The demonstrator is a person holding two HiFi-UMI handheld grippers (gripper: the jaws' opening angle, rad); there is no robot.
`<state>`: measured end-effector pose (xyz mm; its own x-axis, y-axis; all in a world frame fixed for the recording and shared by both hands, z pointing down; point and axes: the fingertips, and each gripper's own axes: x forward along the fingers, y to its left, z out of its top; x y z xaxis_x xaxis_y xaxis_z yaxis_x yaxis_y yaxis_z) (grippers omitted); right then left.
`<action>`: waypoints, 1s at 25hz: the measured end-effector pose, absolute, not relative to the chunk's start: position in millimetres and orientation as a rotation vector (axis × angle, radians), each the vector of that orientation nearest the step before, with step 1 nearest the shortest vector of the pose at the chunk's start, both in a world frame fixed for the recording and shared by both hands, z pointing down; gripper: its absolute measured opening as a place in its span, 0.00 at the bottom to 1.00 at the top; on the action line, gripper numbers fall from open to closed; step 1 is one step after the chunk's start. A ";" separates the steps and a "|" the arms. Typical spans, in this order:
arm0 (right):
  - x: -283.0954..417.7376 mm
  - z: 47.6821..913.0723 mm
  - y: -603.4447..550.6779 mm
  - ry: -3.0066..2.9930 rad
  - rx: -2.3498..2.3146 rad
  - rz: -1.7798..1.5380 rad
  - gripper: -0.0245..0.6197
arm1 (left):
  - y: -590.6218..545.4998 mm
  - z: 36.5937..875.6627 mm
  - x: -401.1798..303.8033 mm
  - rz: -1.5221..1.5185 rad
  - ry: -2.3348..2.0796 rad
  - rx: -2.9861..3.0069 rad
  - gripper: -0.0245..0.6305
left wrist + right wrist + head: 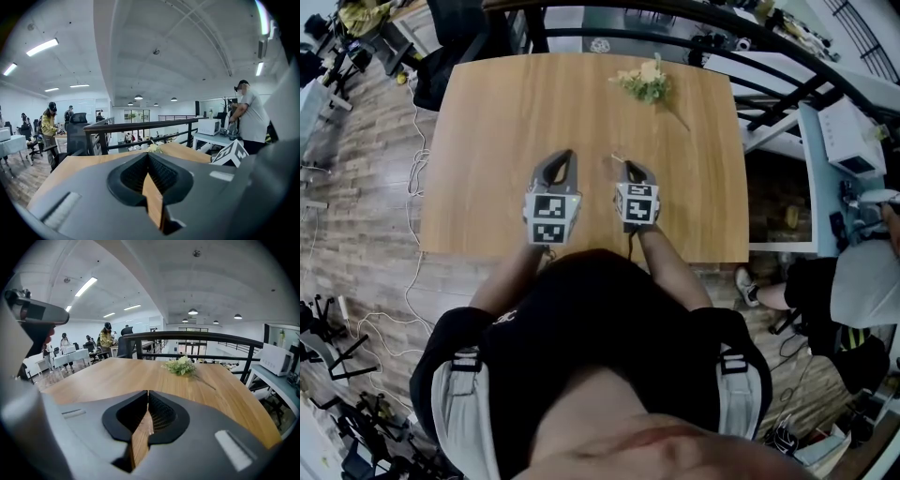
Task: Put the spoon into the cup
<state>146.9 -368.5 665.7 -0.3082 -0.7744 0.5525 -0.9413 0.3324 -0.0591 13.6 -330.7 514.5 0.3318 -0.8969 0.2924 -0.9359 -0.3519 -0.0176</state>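
Note:
No spoon and no cup shows in any view. Both grippers hover side by side over the near half of a wooden table (pixel 487 131). In the head view my left gripper (pixel 565 155) and right gripper (pixel 628 166) point away from me toward the table's far edge. Seen along its own jaws, my left gripper (pixel 148 154) is shut, with nothing between the jaws. My right gripper (pixel 148 392) is also shut and empty, tilted down toward the tabletop (pixel 117 376).
A small bunch of white and green flowers (pixel 645 82) (pixel 180 365) lies near the table's far edge. A black railing (pixel 187 336) runs behind the table. A white appliance (pixel 276 359) stands on a side table at the right. People stand at desks (pixel 107 338) beyond.

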 end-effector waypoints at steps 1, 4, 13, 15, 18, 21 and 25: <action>145.9 666.9 -369.6 -2.175 1.503 0.526 0.05 | -331.2 514.9 14.0 0.382 -1.690 2.434 0.06; 141.4 668.6 -372.1 -2.181 1.479 0.531 0.05 | -333.8 515.9 15.1 0.392 -1.693 2.435 0.06; 132.0 679.2 -373.2 -2.168 1.429 0.533 0.05 | -336.0 515.2 14.8 0.410 -1.694 2.440 0.06; 132.0 681.4 -374.4 -2.164 1.422 0.528 0.05 | -336.5 515.6 15.3 0.415 -1.696 2.439 0.06; 130.8 685.5 -375.4 -2.158 1.406 0.530 0.05 | -336.9 516.2 15.5 0.421 -1.698 2.435 0.06; 128.2 690.5 -374.4 -2.151 1.392 0.544 0.05 | -336.4 516.9 14.2 0.421 -1.702 2.428 0.06; 124.9 696.4 -372.9 -2.148 1.372 0.558 0.05 | -333.5 518.1 14.3 0.433 -1.702 2.423 0.06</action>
